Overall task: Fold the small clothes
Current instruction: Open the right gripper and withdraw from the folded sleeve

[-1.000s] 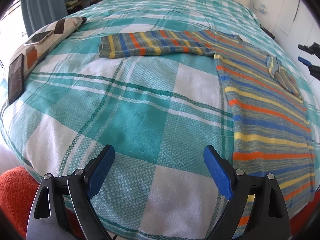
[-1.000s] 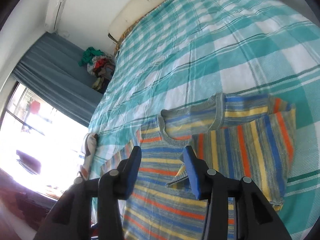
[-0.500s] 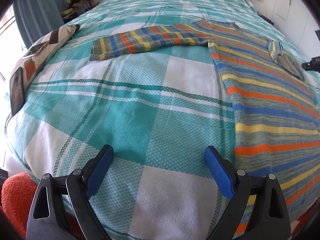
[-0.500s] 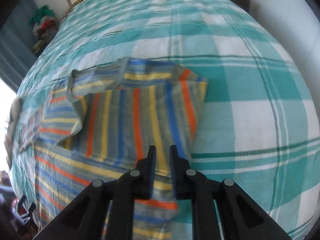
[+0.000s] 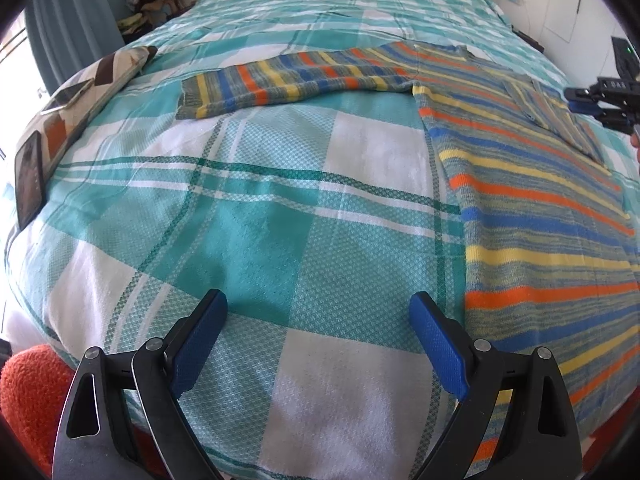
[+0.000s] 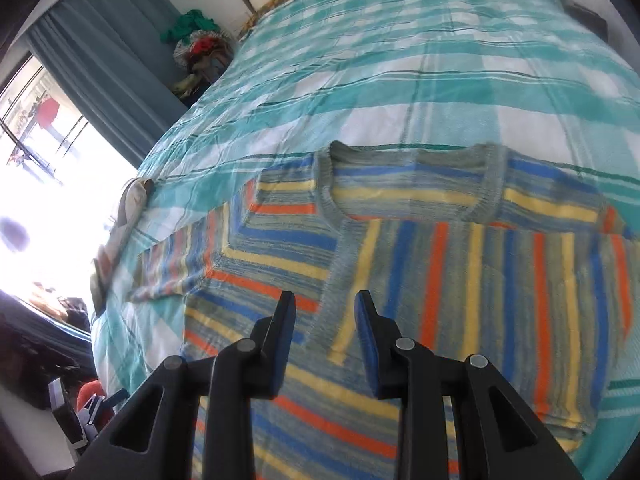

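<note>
- Blue-padded fingers of the left tool (image 5: pixel 318 326) are standing wide apart, hanging over bare teal-and-white checked bedspread (image 5: pixel 256 248) with nothing between them.
- Only the left view is showing the striped sweater (image 5: pixel 532 216) lying flat at the right, one sleeve (image 5: pixel 288 82) stretching leftward across the bed.
- Only the right view is showing the other sleeve (image 6: pixel 480 300) folded over the chest below the neckline (image 6: pixel 412 184); the right tool (image 6: pixel 325 312) is hovering there, fingers parted, gripping nothing.
- Farther off, a patterned pillow (image 5: pixel 100 80) is carrying a phone (image 5: pixel 66 96), and a clothes pile (image 6: pixel 200 48) is sitting by the curtain (image 6: pixel 104 68).
</note>
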Motion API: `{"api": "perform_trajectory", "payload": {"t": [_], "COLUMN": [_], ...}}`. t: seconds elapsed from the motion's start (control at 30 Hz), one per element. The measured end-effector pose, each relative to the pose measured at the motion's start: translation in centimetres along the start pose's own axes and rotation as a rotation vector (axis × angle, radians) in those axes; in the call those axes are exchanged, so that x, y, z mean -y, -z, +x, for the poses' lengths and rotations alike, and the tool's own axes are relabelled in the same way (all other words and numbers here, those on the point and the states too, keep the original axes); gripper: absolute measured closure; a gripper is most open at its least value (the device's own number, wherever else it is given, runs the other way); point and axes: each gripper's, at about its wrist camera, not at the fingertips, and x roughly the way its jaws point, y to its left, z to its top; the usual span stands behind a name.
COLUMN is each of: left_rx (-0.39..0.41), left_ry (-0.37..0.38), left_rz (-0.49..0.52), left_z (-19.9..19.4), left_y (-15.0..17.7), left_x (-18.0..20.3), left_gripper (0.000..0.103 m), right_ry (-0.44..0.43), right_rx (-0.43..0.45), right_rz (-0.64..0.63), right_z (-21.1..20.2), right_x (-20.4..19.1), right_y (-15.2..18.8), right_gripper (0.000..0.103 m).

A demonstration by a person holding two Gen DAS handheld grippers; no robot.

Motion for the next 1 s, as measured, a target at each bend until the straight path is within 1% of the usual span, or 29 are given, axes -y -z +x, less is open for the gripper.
{"api": "perform_trajectory", "payload": {"t": [0.07, 0.13, 0.17, 0.23, 0.27, 0.33, 0.4, 0.43, 0.47, 0.5, 0.53, 0.7, 0.77, 0.8, 0.87, 1.0], "left_rx": [-0.003, -0.009, -0.012, -0.020, -0.025, -0.029, -0.027, -0.028, -0.028, -0.027, -0.025, -0.009, 0.001, 0.004, 0.008, -0.009], "left_ry": [0.002, 0.006, 0.007, 0.005, 0.002, -0.006, -0.013, -0.016, -0.016, -0.012, -0.008, 0.000, 0.000, 0.006, 0.022, 0.032], "left_rz": [0.001, 0.003, 0.007, 0.018, 0.025, 0.037, 0.048, 0.049, 0.045, 0.039, 0.032, 0.026, 0.031, 0.035, 0.031, 0.032], "left_z": [0.0, 0.0, 0.0, 0.1, 0.1, 0.3, 0.4, 0.5, 0.6, 0.7, 0.7, 0.8, 0.8, 0.8, 0.9, 1.0], "left_y": [0.0, 0.1, 0.2, 0.4, 0.6, 0.8, 1.0, 1.0, 1.0, 1.1, 1.1, 1.5, 1.6, 1.7, 1.8, 1.6], "left_x": [0.0, 0.1, 0.2, 0.4, 0.5, 0.7, 0.9, 1.0, 0.9, 0.9, 0.8, 0.6, 0.6, 0.6, 0.4, 0.4], "left_gripper": [0.009, 0.007, 0.006, 0.004, 0.004, 0.001, 0.001, 0.001, 0.000, 0.000, 0.000, 0.000, 0.000, 0.000, 0.000, 0.000], "right_ry": [0.091, 0.193, 0.234, 0.311, 0.335, 0.345, 0.333, 0.331, 0.331, 0.330, 0.329, 0.331, 0.331, 0.339, 0.370, 0.377], "right_rx": [-0.026, -0.075, -0.086, -0.057, -0.035, 0.008, 0.033, 0.042, 0.051, 0.064, 0.075, 0.124, 0.150, 0.165, 0.194, 0.192], "right_rz": [0.023, 0.060, 0.078, 0.093, 0.088, 0.064, 0.023, -0.001, -0.026, -0.046, -0.061, -0.058, -0.039, -0.036, -0.040, -0.043], "right_z": [-1.1, -2.3, -3.2, -5.6, -7.0, -9.6, -11.5, -12.1, -12.6, -12.8, -13.0, -12.2, -12.1, -12.1, -12.1, -11.7], "right_x": [2.6, 5.5, 6.9, 8.3, 8.4, 7.6, 5.7, 4.4, 3.1, 1.8, 0.6, -3.8, -4.7, -5.1, -5.8, -6.2], "right_y": [1.4, 3.8, 5.1, 7.7, 8.8, 10.9, 13.0, 14.1, 15.1, 16.2, 17.3, 21.0, 22.1, 22.5, 23.4, 24.3], "right_gripper": [0.070, 0.070, 0.070, 0.070, 0.070, 0.070, 0.069, 0.067, 0.058, 0.054, 0.053, 0.053, 0.050, 0.047, 0.046, 0.046]}}
